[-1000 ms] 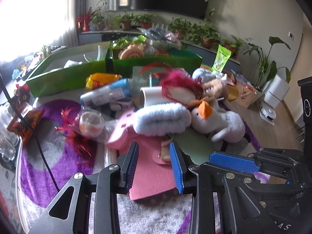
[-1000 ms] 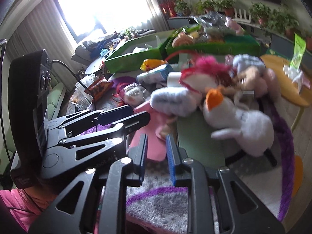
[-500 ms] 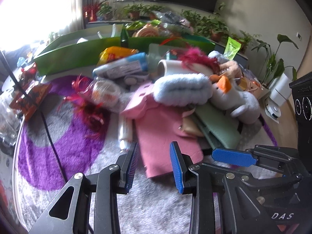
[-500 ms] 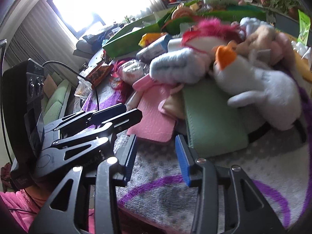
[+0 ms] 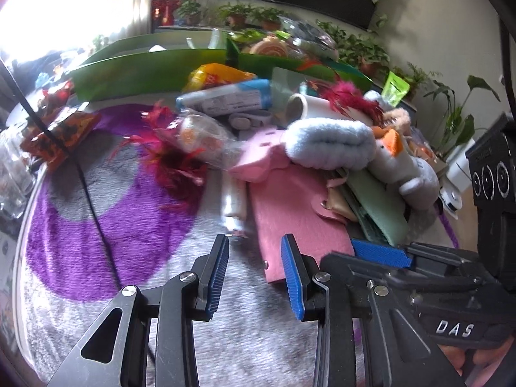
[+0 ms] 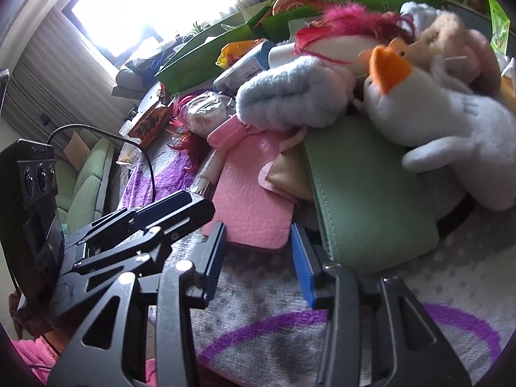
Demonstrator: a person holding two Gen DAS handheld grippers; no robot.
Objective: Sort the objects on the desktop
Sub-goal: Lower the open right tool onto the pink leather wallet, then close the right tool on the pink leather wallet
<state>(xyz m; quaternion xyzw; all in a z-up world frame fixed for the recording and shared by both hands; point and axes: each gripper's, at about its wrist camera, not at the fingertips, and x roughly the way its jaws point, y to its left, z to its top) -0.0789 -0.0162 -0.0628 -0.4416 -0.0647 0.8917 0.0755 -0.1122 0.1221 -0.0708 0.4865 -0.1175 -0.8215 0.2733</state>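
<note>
- Two grippers hang over my grey rug (image 5: 96, 290) with purple rings; potted plants (image 5: 354, 48) line the wall at one o'clock.
- Pink wallet (image 6: 251, 200), pebbled, lies flat at twelve o'clock, beside a green wallet (image 6: 371, 193).
- Left gripper (image 5: 254, 277): jaws apart, empty.
- Right gripper (image 6: 258, 258): jaws opening, the pink wallet's near edge just ahead of them, unpinched.

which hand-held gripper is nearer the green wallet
Right. The right hand-held gripper sits just short of the green wallet, its right finger beside the near corner. The left hand-held gripper faces the pink wallet, farther away.
</note>
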